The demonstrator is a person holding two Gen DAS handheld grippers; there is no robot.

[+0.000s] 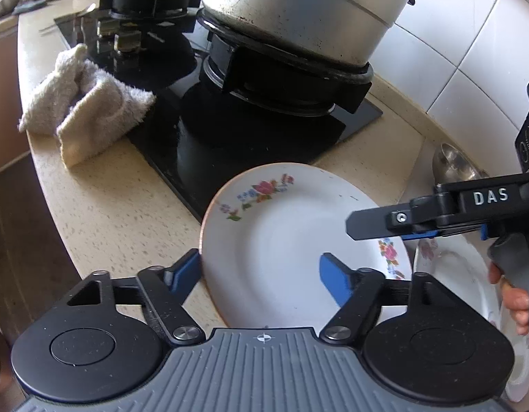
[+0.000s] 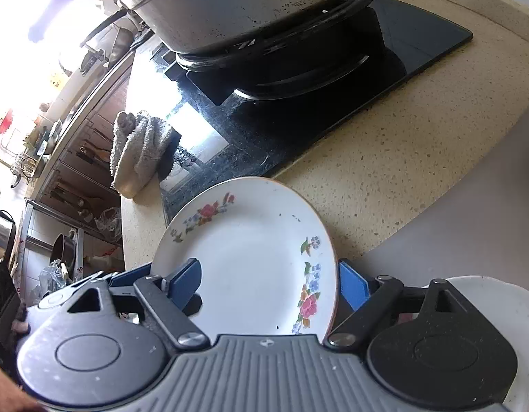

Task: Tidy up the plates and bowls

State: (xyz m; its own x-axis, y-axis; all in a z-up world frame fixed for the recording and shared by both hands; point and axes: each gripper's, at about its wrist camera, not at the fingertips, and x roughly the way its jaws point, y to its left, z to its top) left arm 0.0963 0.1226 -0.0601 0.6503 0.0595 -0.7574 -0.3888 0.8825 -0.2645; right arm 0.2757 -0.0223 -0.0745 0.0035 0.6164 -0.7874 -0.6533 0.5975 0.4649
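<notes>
A white plate with flower prints (image 1: 281,240) (image 2: 250,250) is tilted up over the beige counter (image 1: 110,213), near the hob's front corner. My left gripper (image 1: 261,261) sits astride its left rim: one blue finger (image 1: 185,269) presses the rim from outside, the other lies on the plate's face. My right gripper (image 2: 267,266) (image 1: 353,228) clasps the opposite side the same way, one pad on the face and one behind the rim. A second flowered plate (image 1: 453,274) (image 2: 487,292) lies under the first one's right edge.
A big steel pot (image 1: 298,17) stands on the black glass hob (image 1: 195,137) just behind the plate. A crumpled white towel (image 1: 89,106) (image 2: 137,147) lies at the hob's left corner. A metal ladle (image 1: 453,161) rests by the tiled wall (image 1: 470,51). A hand (image 1: 511,295) grips the right tool.
</notes>
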